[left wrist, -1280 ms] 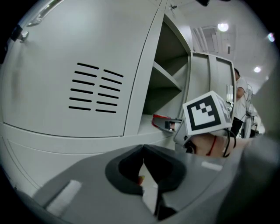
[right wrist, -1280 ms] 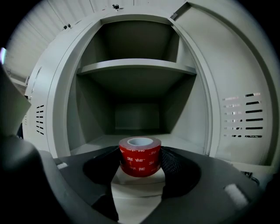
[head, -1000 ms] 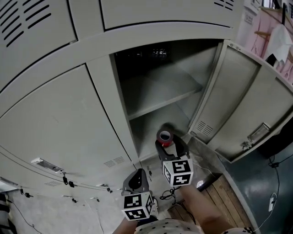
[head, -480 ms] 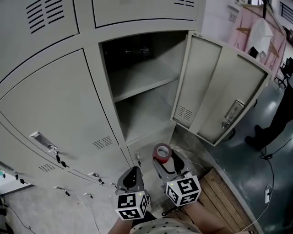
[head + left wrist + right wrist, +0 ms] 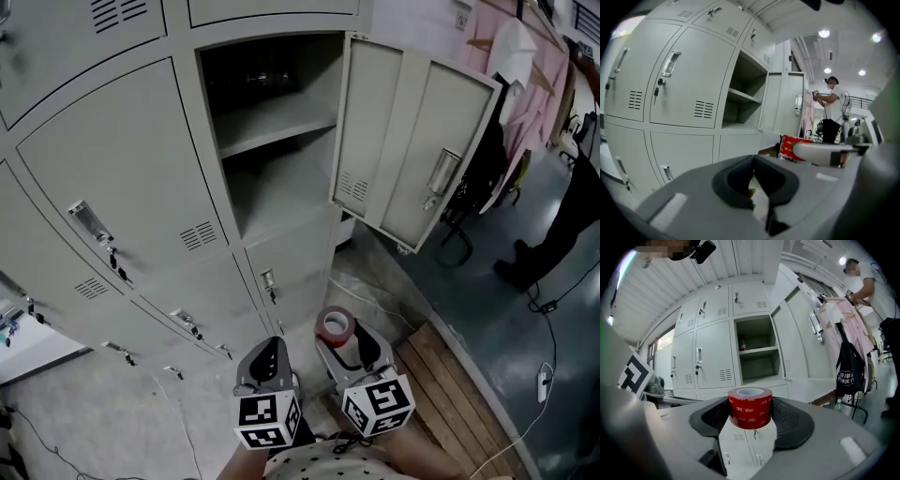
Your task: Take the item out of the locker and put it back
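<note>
A red tape roll (image 5: 334, 326) sits between the pads of my right gripper (image 5: 336, 330), which is shut on it, low in front of the grey lockers. In the right gripper view the tape roll (image 5: 750, 407) stands upright in the right gripper (image 5: 751, 416), with the open locker compartment (image 5: 757, 350) far behind it. That open locker compartment (image 5: 272, 141) has a shelf and its door (image 5: 412, 141) swung out to the right. My left gripper (image 5: 270, 347) hangs beside the right one, shut with nothing in it. The left gripper (image 5: 753, 180) shows its pads touching.
Closed lockers with handles and keys (image 5: 94, 225) fill the left. A wooden board floor (image 5: 441, 394) lies lower right, with cables nearby. A person (image 5: 562, 216) stands at the right by hanging pink garments (image 5: 525, 66). A black bag (image 5: 851, 373) hangs at the right.
My right gripper has drawn the tape roll out of the lower compartment and back from the locker. The whole view has pulled away, showing more of the lockers and the room.
</note>
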Available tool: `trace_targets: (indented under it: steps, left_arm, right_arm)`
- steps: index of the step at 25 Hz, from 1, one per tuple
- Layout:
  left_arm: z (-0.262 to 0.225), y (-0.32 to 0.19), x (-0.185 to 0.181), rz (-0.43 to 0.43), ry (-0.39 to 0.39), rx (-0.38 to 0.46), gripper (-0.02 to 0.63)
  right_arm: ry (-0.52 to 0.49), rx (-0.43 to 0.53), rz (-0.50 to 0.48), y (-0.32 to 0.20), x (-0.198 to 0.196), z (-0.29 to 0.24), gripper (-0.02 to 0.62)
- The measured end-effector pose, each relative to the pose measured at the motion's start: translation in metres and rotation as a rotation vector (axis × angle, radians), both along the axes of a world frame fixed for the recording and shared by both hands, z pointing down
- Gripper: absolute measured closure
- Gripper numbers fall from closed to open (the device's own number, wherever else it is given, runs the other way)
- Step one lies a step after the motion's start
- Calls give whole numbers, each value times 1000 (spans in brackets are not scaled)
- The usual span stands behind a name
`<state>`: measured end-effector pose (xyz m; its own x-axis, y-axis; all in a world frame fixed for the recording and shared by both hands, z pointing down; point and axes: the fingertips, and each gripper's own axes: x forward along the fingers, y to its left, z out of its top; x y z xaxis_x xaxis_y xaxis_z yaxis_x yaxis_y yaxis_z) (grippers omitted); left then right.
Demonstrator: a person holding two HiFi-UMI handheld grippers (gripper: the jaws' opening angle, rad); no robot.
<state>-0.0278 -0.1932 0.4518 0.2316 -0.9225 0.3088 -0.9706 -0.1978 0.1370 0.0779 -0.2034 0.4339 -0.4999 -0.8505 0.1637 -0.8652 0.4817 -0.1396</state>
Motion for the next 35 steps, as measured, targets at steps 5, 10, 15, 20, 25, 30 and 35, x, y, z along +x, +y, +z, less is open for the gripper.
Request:
trace_targets:
  steps: [5,10,15,20,25,30,35]
  left_arm:
    - [-3,18,7,4,-5,12,600]
    - [-9,22,13,23,-32,32,600]
    - [-14,19,13,22,-9,43,600]
    - [-12,12,9,17,-4,36,600]
    - [-12,0,2,10,1,27,600]
    - [-14,-25,-15,-8,2,18,600]
    - [-18,-66,-35,-22,7,8,599]
  right_arm:
    - [-10,11,4,20,8,-2,307]
    - [-21,24,3,25,10,-7,307]
    - [-19,26,1,22,8,-9,307]
    - [-22,29,-3,14,5,-10,308]
    - [-26,30,-10,-1,-3,-13,308]
    - [-21,39,-8,-36,-14,-21,308]
    - [-23,49,-6,-90,-34,-31,308]
